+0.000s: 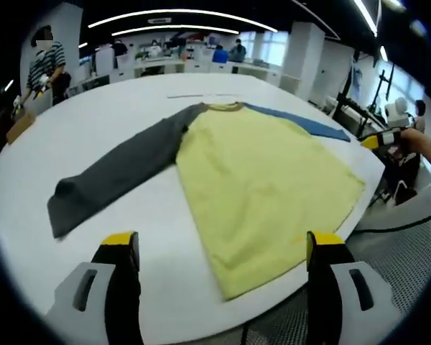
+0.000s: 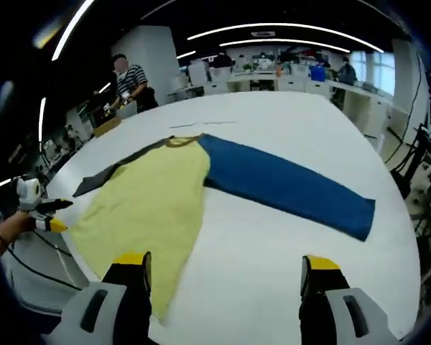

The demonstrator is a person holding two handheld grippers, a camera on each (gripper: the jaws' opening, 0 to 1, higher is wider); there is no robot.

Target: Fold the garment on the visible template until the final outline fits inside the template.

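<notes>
Your left gripper (image 1: 223,248) sits nearest the lens in the left gripper view, its two yellow-tipped jaws spread wide and holding nothing. It hovers above the near edge of the white bench (image 1: 115,122), over the hem of the garment (image 1: 258,180).

You see the garment lying flat and unfolded on the bench. Its body is pale yellow, with a dark grey sleeve (image 1: 115,176) stretched toward the left of that view and a blue sleeve (image 1: 302,122) running toward the far right edge of the bench. The collar points away from you.

Your right gripper (image 2: 223,277) likewise shows both jaws spread apart and empty in the right gripper view, above bare bench surface just beside the yellow hem. In that view the blue sleeve lies fully extended to the right, and the grey sleeve lies beyond the yellow body at the left.

Each gripper also appears in the opposite view, at the bench edge.

A person in a striped shirt (image 1: 47,65) stands past the far side of the bench. Desks with seated people (image 1: 230,54) line the background.
</notes>
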